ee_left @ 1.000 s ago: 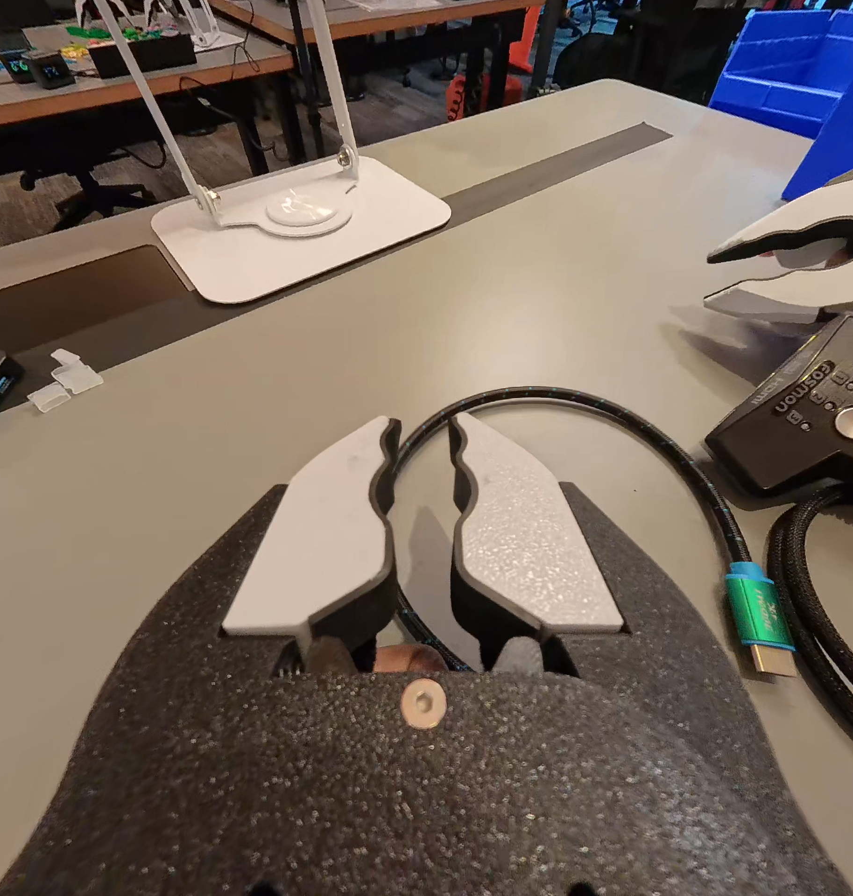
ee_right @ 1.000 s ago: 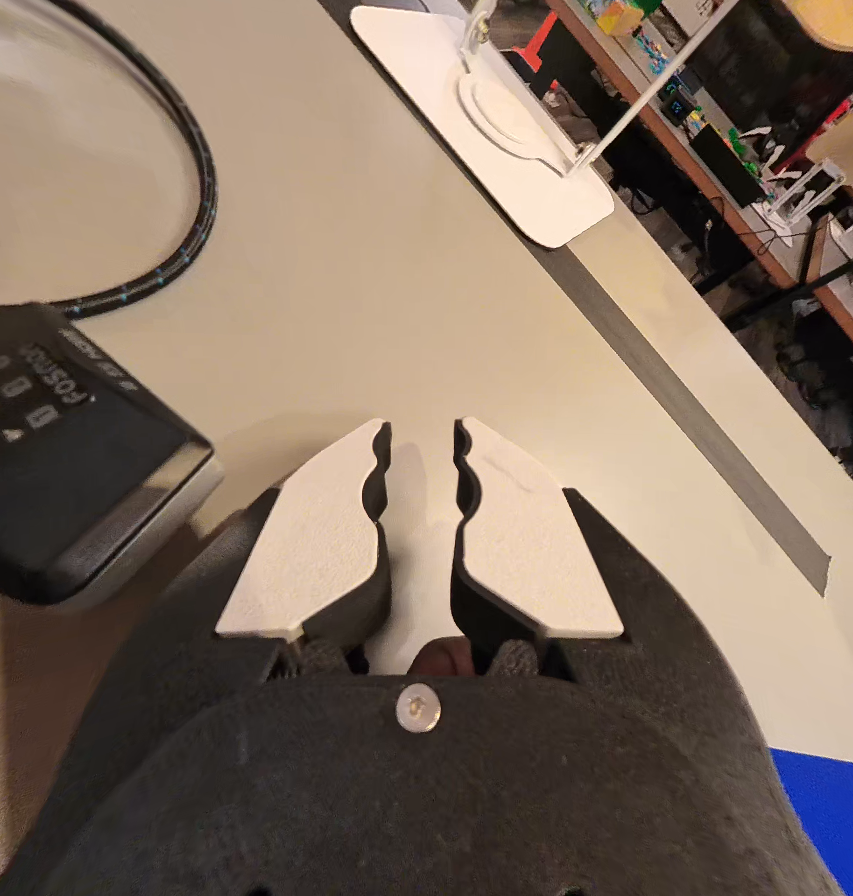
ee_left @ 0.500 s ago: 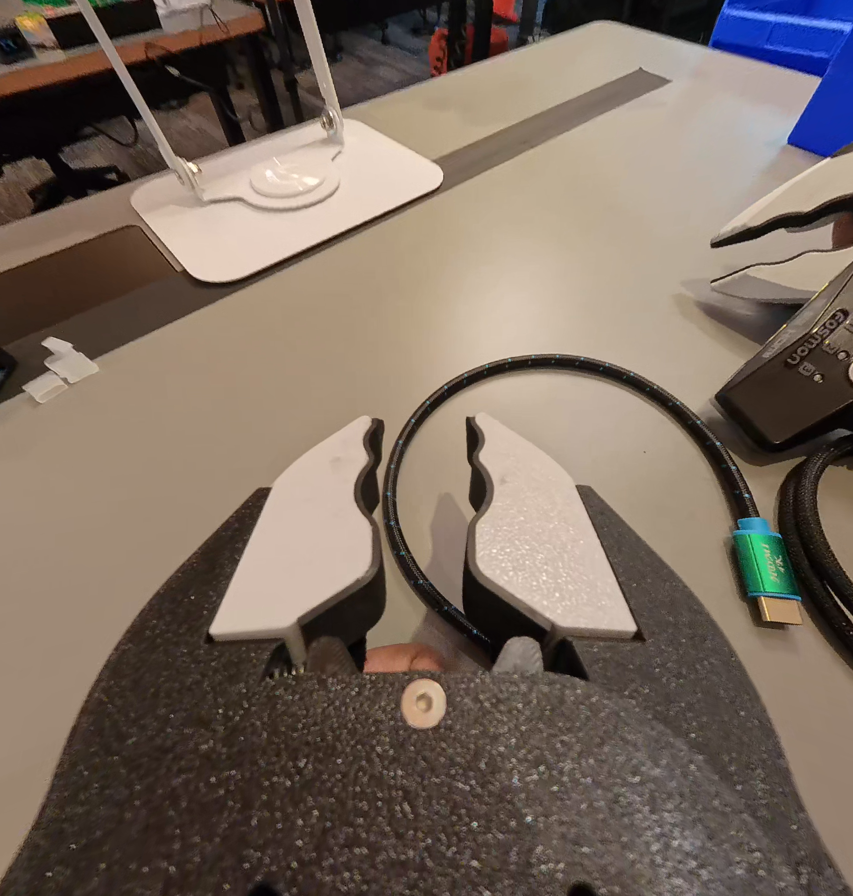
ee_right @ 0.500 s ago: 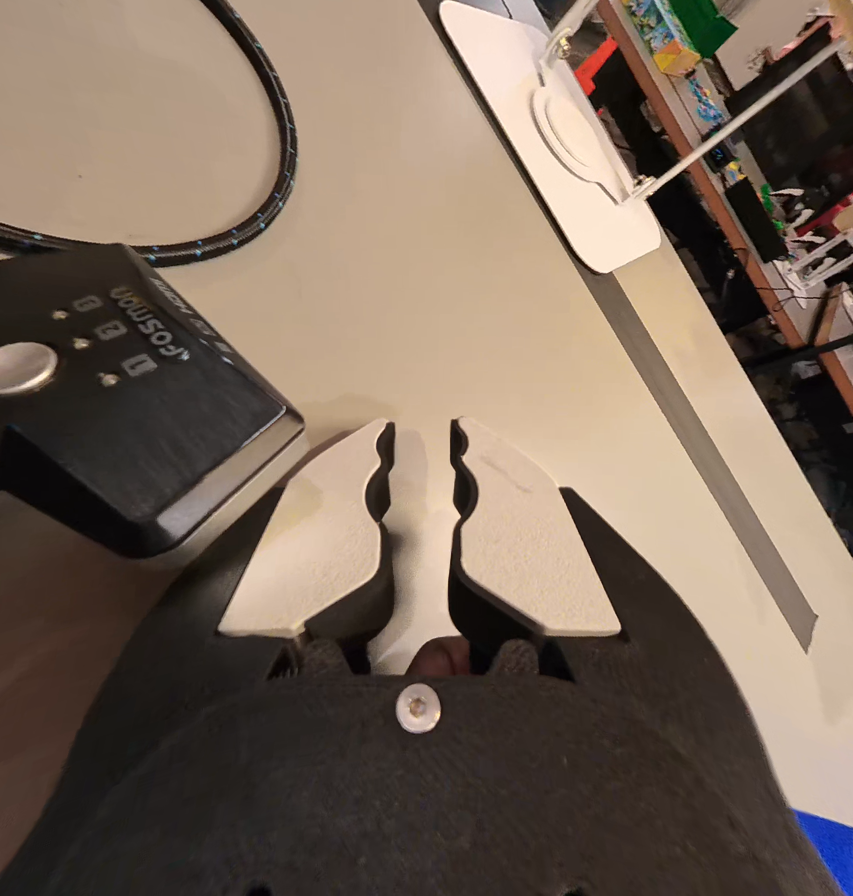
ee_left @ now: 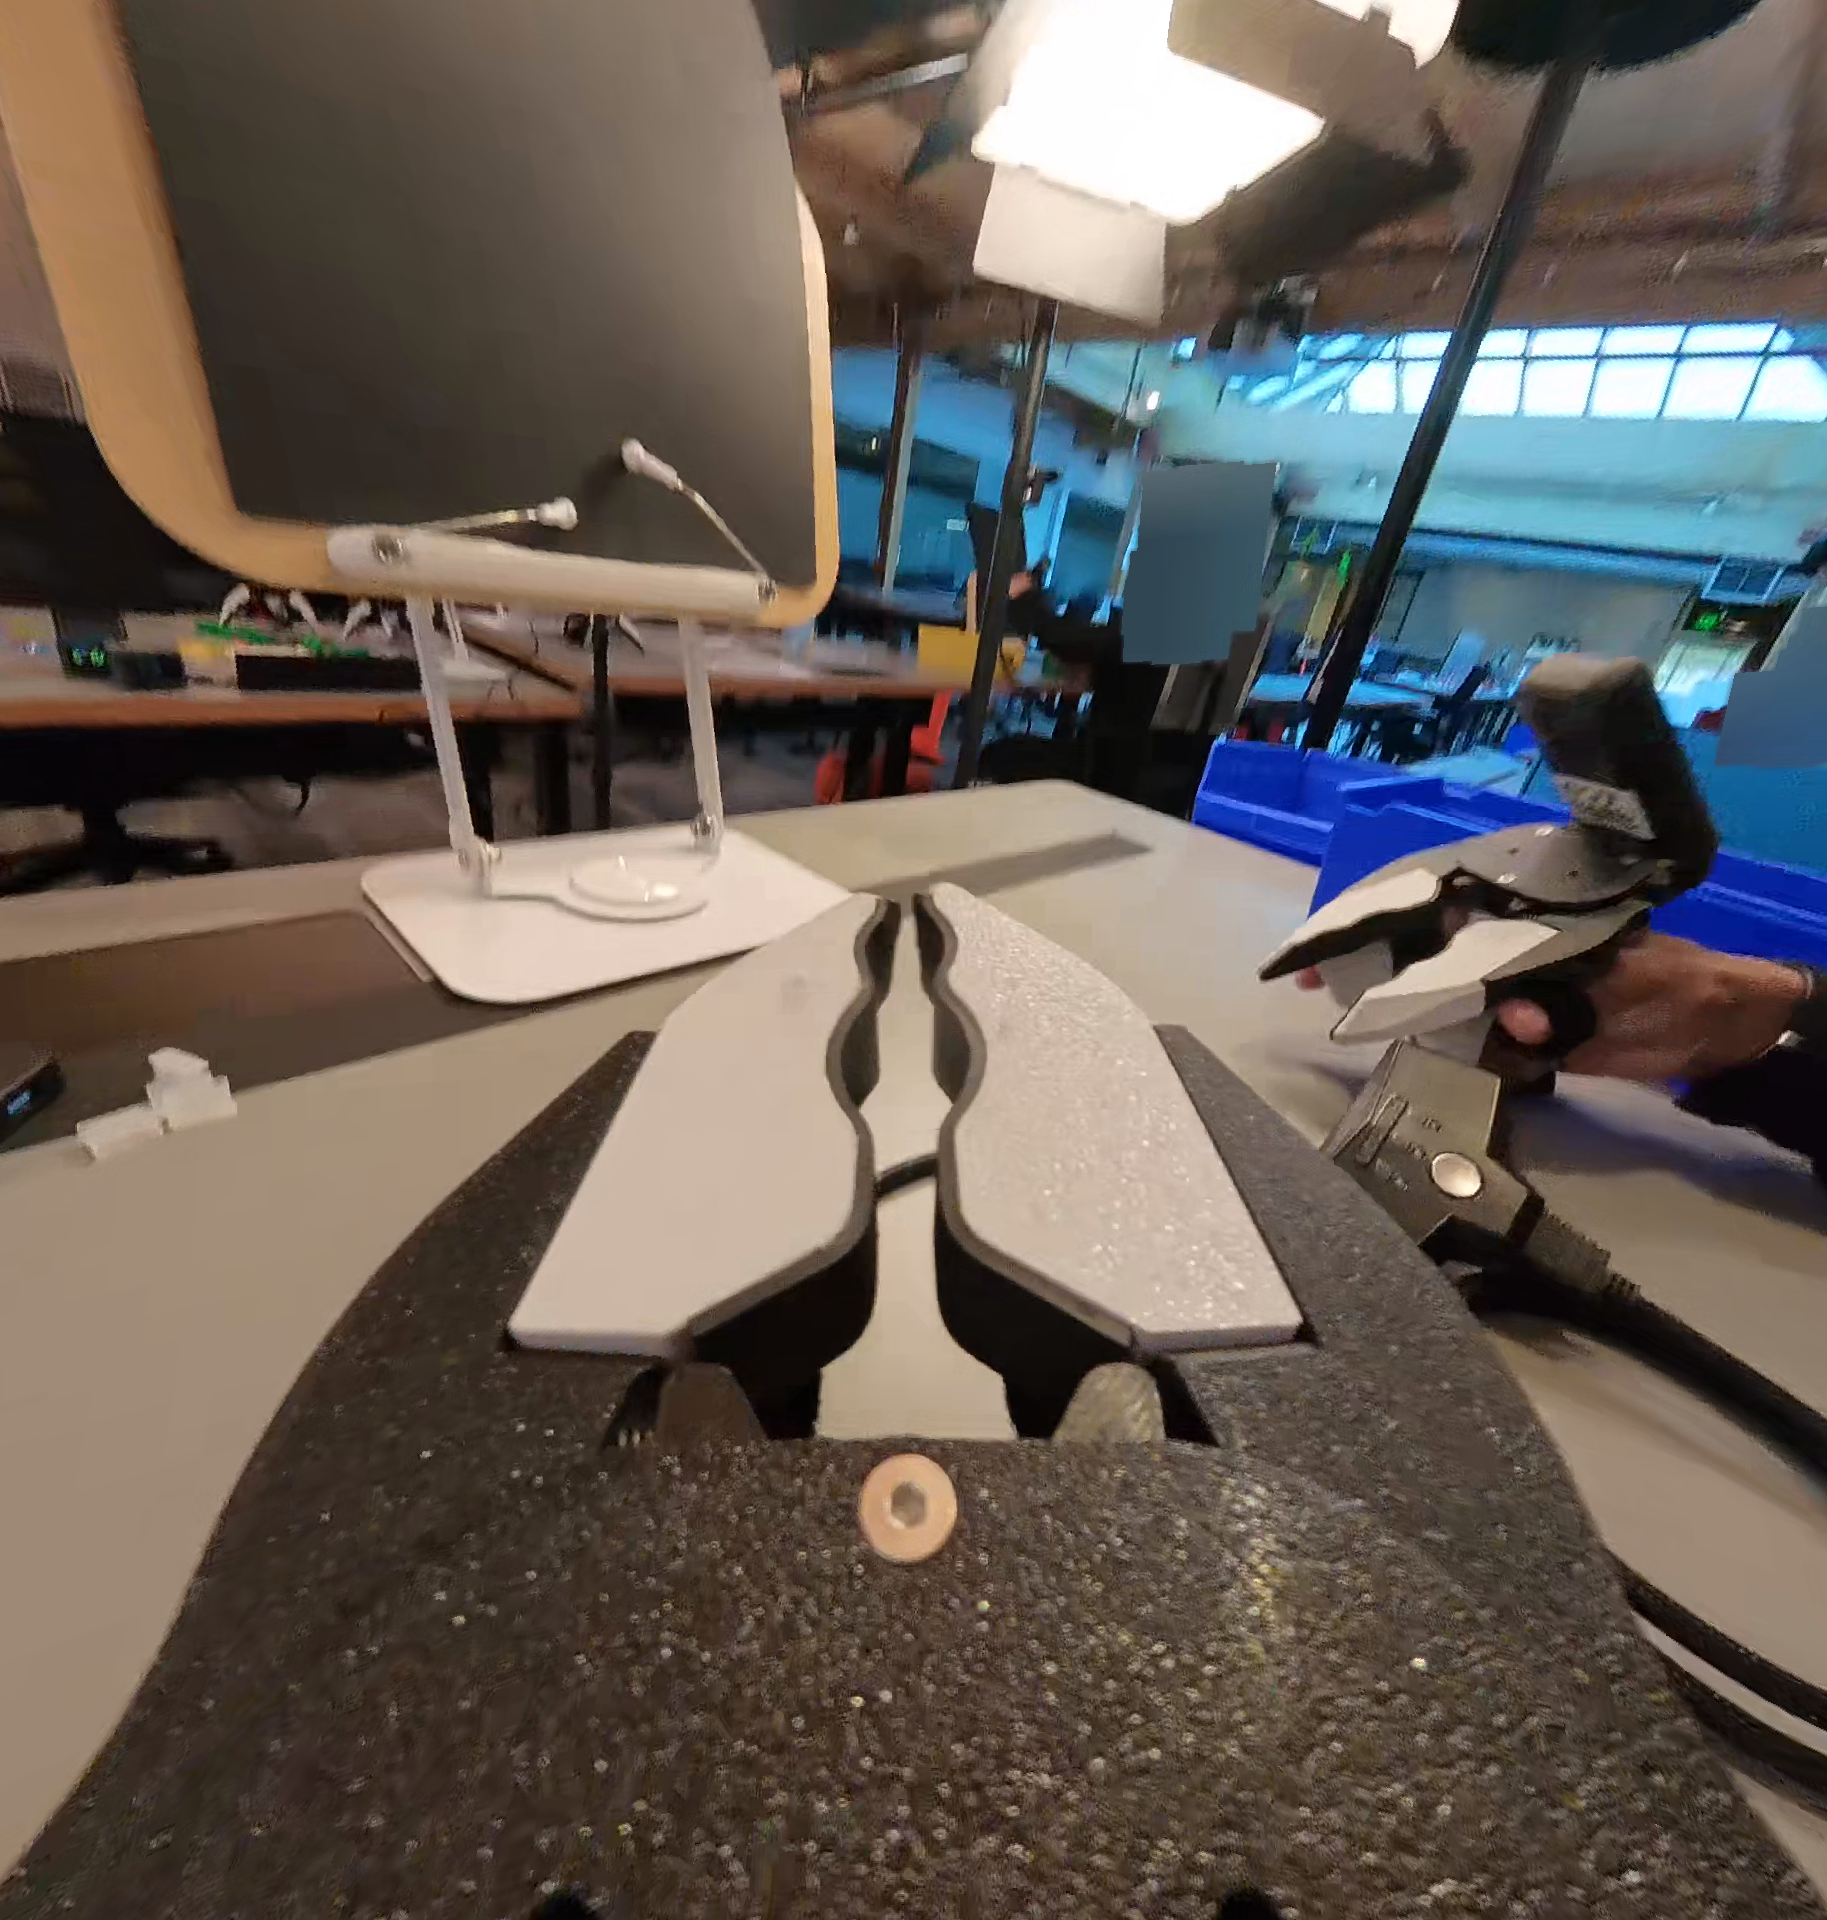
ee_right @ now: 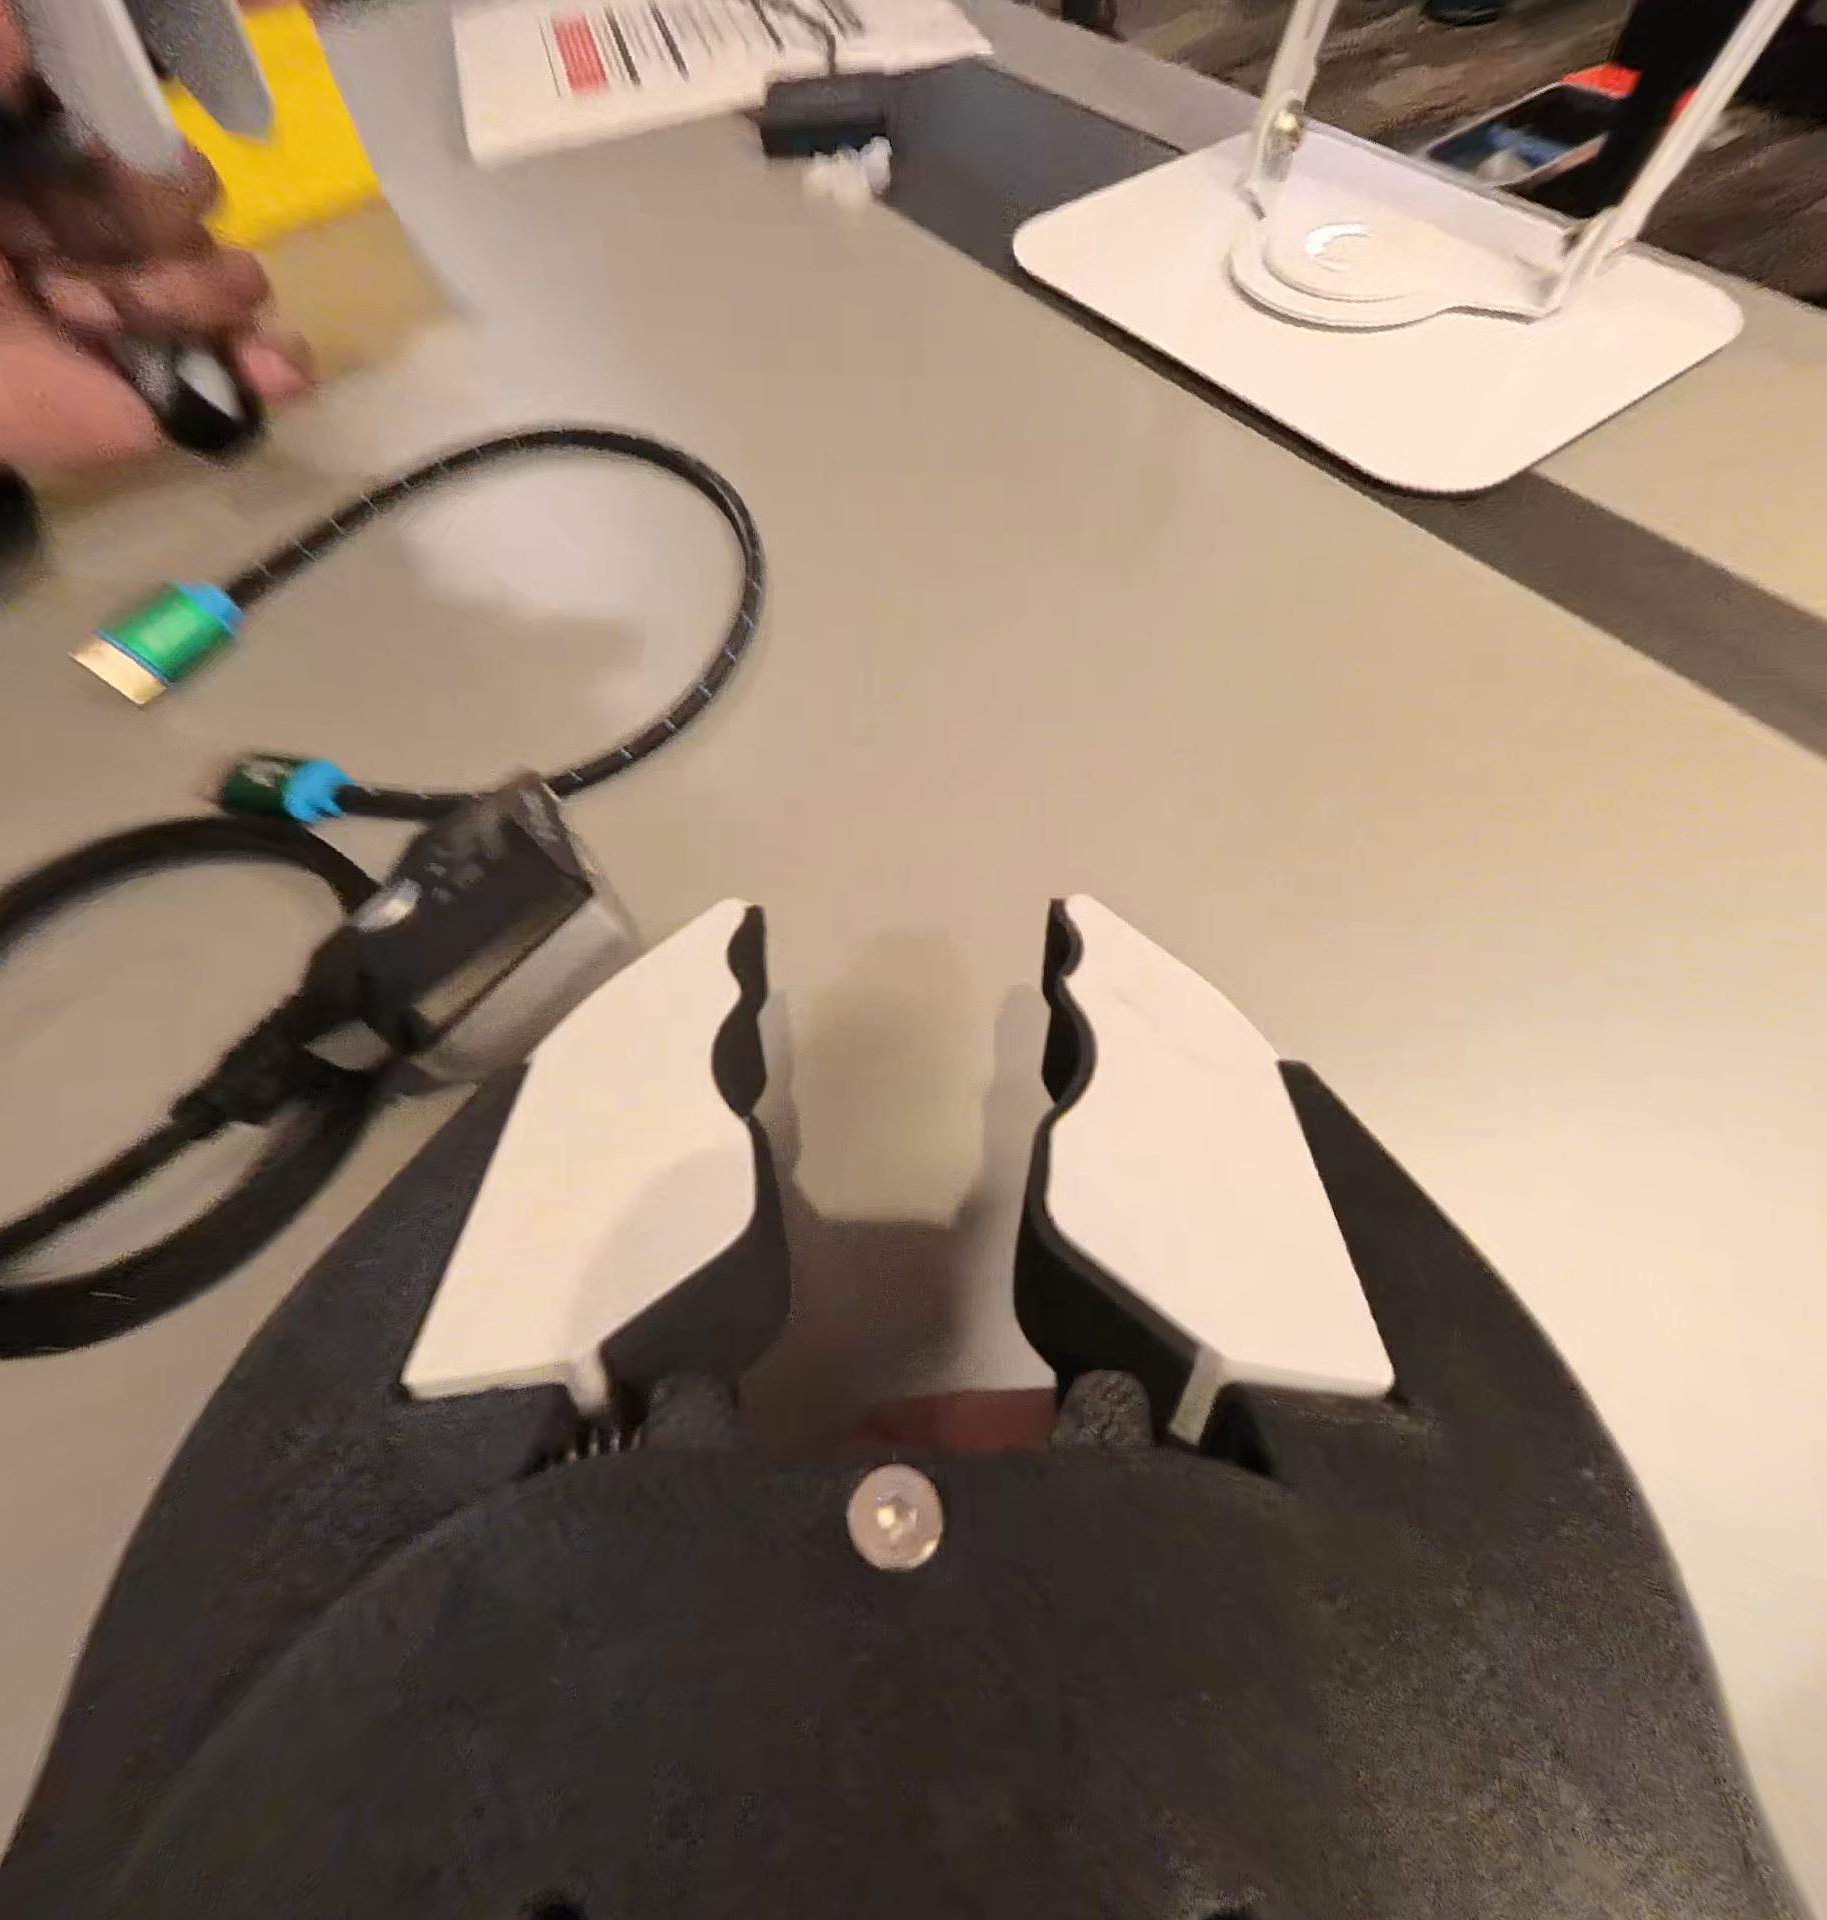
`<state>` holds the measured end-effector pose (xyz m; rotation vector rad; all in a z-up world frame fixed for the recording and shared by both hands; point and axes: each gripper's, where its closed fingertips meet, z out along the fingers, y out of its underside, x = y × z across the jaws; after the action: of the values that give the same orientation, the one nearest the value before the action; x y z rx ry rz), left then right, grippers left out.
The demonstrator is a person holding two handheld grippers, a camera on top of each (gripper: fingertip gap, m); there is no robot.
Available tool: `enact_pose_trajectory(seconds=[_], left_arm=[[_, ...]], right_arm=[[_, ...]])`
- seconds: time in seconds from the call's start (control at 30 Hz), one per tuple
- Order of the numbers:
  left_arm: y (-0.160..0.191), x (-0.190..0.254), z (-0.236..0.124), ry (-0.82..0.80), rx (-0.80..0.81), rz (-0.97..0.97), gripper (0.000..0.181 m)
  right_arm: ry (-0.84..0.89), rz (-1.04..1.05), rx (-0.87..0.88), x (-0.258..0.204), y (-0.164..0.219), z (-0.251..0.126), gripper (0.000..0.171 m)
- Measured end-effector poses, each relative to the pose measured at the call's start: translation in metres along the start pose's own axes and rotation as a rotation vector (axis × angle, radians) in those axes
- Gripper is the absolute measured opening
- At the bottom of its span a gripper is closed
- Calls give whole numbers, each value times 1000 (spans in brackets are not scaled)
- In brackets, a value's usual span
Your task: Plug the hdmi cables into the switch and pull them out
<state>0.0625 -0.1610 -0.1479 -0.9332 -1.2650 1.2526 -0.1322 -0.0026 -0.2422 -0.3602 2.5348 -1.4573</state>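
Note:
My left gripper (ee_left: pixel 907 906) is shut and raised over the grey table (ee_left: pixel 265 1299). Nothing shows between its fingertips. A short bit of the thin braided HDMI cable (ee_left: pixel 901 1169) shows on the table below it. In the right wrist view this cable (ee_right: pixel 745 582) lies in a loop. One green plug (ee_right: pixel 166 634) lies free, the other (ee_right: pixel 265 781) lies behind the black switch (ee_right: pixel 473 935). A thick black cable (ee_right: pixel 57 1278) runs from the switch. My right gripper (ee_right: pixel 904 920) is open and empty, just right of the switch. It also shows in the left wrist view (ee_left: pixel 1304 1003), above the switch (ee_left: pixel 1428 1153).
A white stand base (ee_left: pixel 576 925) sits at the back of the table, also in the right wrist view (ee_right: pixel 1408 312). Blue bins (ee_left: pixel 1408 821) stand at the right. Small white plastic bits (ee_left: pixel 161 1101) lie at the left. A paper (ee_right: pixel 680 62) and a yellow object (ee_right: pixel 296 135) lie farther off. One gripper's finger ends stand about 25 cm off the other's. From the right gripper's tips to the switch (ee_left: pixel 1428 1153) is close to 7 cm. The right camera catches it too, in the right wrist view (ee_right: pixel 431 889). Between my left fingertips and the green plug (ee_right: pixel 166 634) there is roughly 15 cm.
My left gripper closed from open astride the thin cable and tilted up off the table. My right gripper opened wide and drew back from the switch.

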Motion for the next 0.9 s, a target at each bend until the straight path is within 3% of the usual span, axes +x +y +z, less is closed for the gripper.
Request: enact_pose_trajectory(seconds=[0.13, 0.2, 0.27, 0.33, 0.43, 0.47, 0.57, 0.7, 0.8, 0.9], left_arm=[[-16, 3, -6, 35, 126, -8, 23], [-24, 4, -8, 57, 201, -21, 37], [-29, 2, -12, 68, 250, -32, 39], [-30, 0, -15, 95, 277, -51, 35], [-38, -2, -23, 85, 333, 35, 6], [-41, -2, -25, 70, 343, 77, 5], [-50, -16, -31, -20, 405, 70, 25], [-46, -36, -25, -49, 379, -107, 71], [-31, -40, -13, -19, 270, -232, 89], [-25, -41, -8, 30, 254, -352, 93]], right_arm=[[-150, 193, 86, -16, -13, -1, 61], [-176, 231, 92, -21, -15, 1, 64], [-174, 236, 109, -23, -18, 2, 63], [-158, 233, 116, -22, -19, 2, 62], [-156, 238, 116, -23, -19, 3, 61], [-161, 245, 112, -24, -18, 4, 61], [-175, 281, 110, -25, -18, 5, 61], [-208, 322, 88, -30, -16, 6, 62], [-245, 340, 25, -39, -10, 7, 63], [-251, 343, -41, -47, -4, 7, 63]])
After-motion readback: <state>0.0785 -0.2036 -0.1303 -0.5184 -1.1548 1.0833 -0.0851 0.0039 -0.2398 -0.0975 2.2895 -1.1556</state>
